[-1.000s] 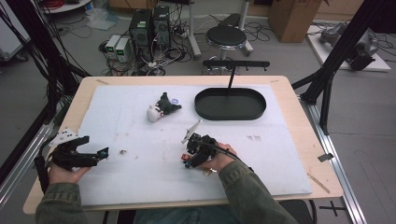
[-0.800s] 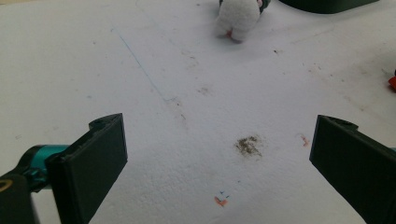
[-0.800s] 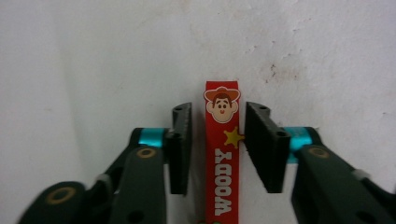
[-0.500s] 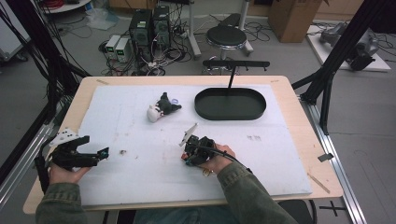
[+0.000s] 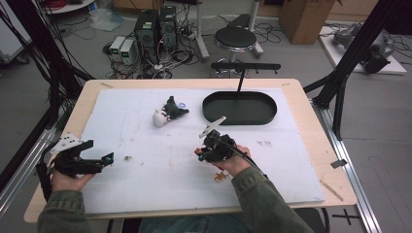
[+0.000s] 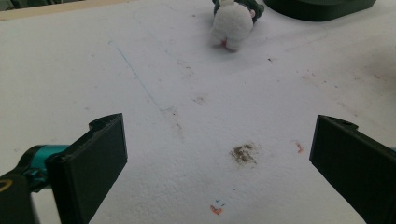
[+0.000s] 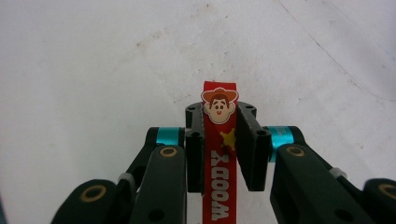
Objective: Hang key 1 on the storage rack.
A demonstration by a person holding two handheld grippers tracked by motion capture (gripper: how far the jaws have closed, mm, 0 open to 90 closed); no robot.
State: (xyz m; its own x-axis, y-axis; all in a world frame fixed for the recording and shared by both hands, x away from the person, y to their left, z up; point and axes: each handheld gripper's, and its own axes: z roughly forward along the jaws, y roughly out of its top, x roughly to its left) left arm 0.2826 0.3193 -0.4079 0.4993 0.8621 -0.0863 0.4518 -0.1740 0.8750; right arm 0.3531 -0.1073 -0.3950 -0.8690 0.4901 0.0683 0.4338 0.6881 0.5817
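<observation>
My right gripper [image 5: 212,145] sits at lower centre of the high view, on the white mat [image 5: 121,126]; against the frame one second ago it has drifted slightly toward the bottom of the frame and its nose has swung a little leftward; half a second ago it was already close to this pose; in the right gripper view its jaws are clamped on a red strap [image 7: 219,154] printed WOODY with a small cartoon cowboy face at its tip, the strap running up between the pads and poking just past them

My left gripper [image 5: 90,162] rests at the lower left of the high view, no visible change from either earlier frame; in the left gripper view its jaws stand wide apart over bare mat, nothing between them; a brown smudge [image 6: 243,153] lies on the mat between the pads

The plush toy [image 5: 167,112], white and dark green, lies at upper centre of the mat, same place as before; the left gripper view has it at the top edge; the black oval tray [image 5: 240,108] with its upright post is to the right of the toy, unmoved; a small orange object [image 5: 220,175] lies on the mat just below my right hand [image 5: 233,162], too small to identify
</observation>
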